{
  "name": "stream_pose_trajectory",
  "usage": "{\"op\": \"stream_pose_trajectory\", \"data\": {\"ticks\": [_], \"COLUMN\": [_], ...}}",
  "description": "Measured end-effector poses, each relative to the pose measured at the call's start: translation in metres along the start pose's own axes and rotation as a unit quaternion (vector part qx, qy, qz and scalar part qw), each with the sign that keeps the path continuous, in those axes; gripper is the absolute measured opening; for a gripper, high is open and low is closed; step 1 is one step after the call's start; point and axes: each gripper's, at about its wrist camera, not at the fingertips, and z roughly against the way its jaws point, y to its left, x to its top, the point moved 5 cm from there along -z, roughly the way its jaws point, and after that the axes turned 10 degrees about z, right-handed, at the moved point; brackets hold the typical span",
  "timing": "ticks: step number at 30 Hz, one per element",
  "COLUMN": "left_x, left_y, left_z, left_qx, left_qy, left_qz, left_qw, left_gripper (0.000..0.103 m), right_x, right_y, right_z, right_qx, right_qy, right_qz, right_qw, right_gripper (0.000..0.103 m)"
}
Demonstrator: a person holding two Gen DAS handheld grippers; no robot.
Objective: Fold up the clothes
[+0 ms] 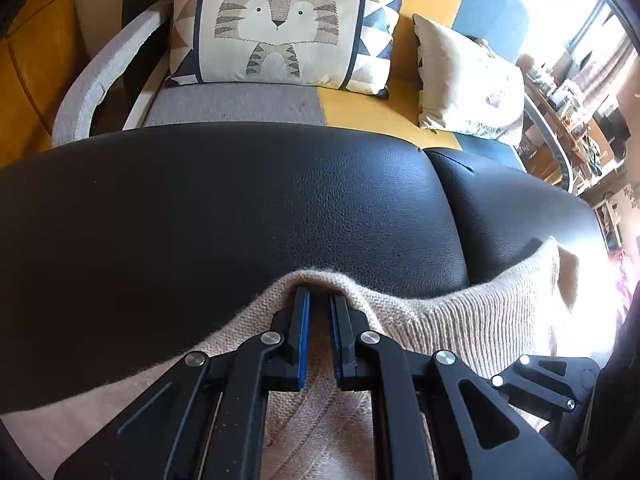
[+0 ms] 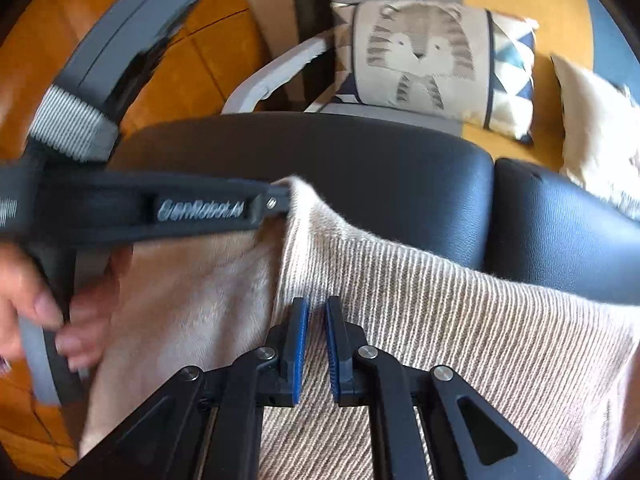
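A beige ribbed knit sweater [image 2: 420,300] is seen on black leather cushions [image 1: 240,208]; a grey-striped tiger is printed on the cream pillow [image 1: 280,28].

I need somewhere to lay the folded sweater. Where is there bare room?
The black leather cushion is bare between the beige sweater and the tiger pillow. The near edge is crowded: sweater, left gripper and right gripper.

Blurred raised lettering "GenRobot.AI" on the black body of the left hand-held gripper [image 2: 276,200]
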Motion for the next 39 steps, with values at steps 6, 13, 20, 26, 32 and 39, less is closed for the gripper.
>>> {"op": "stream_pose_trajectory", "data": {"ticks": [6,13,20,26,32,39], "left_x": [-0.009,-0.014,-0.019,-0.026,-0.028,-0.033], "left_y": [0.020,-0.018,-0.002,-0.010,-0.002,-0.007], "left_z": [0.028,0.027,-0.001,-0.003,-0.002,-0.001], "left_qx": [0.026,-0.014,0.034,0.069,0.053,0.074], "left_qy": [-0.012,-0.013,0.014,-0.001,-0.010,-0.024], "left_qz": [0.046,0.021,0.030,-0.026,-0.001,-0.013], "left_qw": [0.9986,0.9996,0.9989,0.9973,0.9986,0.9968], "left_gripper": [0.010,0.010,0.014,0.014,0.014,0.014], "right_x": [-0.002,-0.002,0.000,0.002,-0.012,-0.051], "right_y": [-0.004,-0.009,-0.012,-0.013,-0.071,-0.160], "right_z": [0.002,0.004,0.007,0.008,0.039,0.073], "right_qx": [0.000,0.017,0.023,0.024,-0.008,-0.081], "right_qy": [-0.009,-0.015,-0.015,-0.008,-0.006,-0.010], "right_qz": [-0.014,-0.035,-0.045,-0.048,-0.122,-0.224], "right_qw": [1.000,0.999,0.999,0.999,0.993,0.971], "right_gripper": [0.009,0.009,0.009,0.009,0.009,0.009]}}
